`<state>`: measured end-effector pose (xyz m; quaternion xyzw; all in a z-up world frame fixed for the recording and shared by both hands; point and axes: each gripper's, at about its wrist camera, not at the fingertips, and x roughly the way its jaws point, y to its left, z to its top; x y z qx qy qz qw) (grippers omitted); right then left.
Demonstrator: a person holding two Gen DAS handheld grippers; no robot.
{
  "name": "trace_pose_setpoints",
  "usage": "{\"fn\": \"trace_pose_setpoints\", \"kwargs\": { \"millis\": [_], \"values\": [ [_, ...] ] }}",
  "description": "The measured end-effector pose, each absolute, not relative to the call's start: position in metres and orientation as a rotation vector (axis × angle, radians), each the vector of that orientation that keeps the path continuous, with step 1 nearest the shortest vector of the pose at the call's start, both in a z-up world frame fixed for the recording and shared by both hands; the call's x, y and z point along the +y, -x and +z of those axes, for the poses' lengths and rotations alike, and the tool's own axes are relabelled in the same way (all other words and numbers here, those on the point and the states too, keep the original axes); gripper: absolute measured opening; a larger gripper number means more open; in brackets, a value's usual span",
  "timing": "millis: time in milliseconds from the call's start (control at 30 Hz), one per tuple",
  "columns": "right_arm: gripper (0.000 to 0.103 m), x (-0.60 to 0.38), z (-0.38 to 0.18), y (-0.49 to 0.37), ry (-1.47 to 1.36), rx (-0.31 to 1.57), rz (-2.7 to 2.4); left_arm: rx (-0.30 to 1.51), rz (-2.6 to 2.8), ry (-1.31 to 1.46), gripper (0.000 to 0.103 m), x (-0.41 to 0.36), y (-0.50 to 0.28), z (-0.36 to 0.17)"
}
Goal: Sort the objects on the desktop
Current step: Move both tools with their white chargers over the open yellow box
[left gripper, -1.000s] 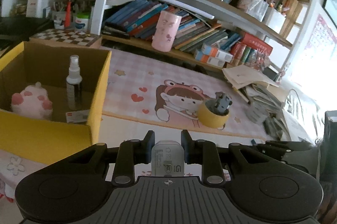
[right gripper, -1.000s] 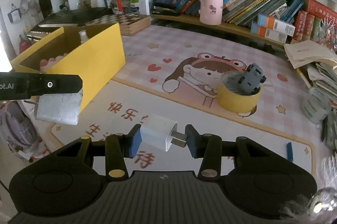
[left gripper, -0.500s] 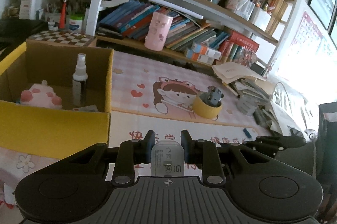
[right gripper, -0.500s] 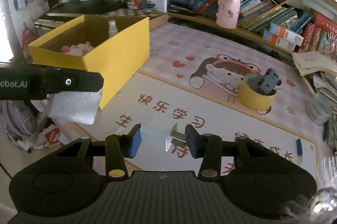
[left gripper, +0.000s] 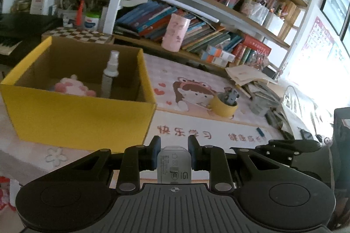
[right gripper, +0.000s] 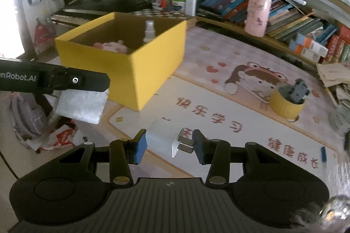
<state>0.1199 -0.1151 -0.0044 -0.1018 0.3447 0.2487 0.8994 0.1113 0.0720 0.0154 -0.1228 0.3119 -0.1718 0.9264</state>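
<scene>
left gripper [left gripper: 173, 144]: clenched on grey adapter [left gripper: 174, 164], off tabletop | right gripper [right gripper: 168, 140]: grasping white plug [right gripper: 165, 139], prongs right, above mat [right gripper: 251, 125] | yellow box [right gripper: 131, 71]: at tabletop's left edge, holding bottle [right gripper: 149, 31], plush [right gripper: 110, 45]

Matte black plastic left gripper [left gripper: 174, 144] and right gripper [right gripper: 168, 141]: ribbed bodies, blue finger pads [right gripper: 140, 142], brass-coloured screws.

Inside open yellow cardboard box [left gripper: 83, 117] at ten o'clock: clear spray bottle [left gripper: 110, 74], pink plush toy [left gripper: 73, 87] left of it. At two o'clock, grey toy car [right gripper: 294, 90] in yellow tape roll [right gripper: 285, 105], on cartoon-printed mat [right gripper: 218, 101].
</scene>
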Motion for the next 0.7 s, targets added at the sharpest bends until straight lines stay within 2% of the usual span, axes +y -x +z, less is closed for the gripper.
{"fn": "trace_pose_setpoints", "kwargs": {
  "millis": [700],
  "values": [
    [0.041, -0.024, 0.004, -0.062, 0.178, 0.658, 0.611, 0.623, -0.268, 0.259, 0.025, 0.157, -0.045, 0.020]
  ]
}}
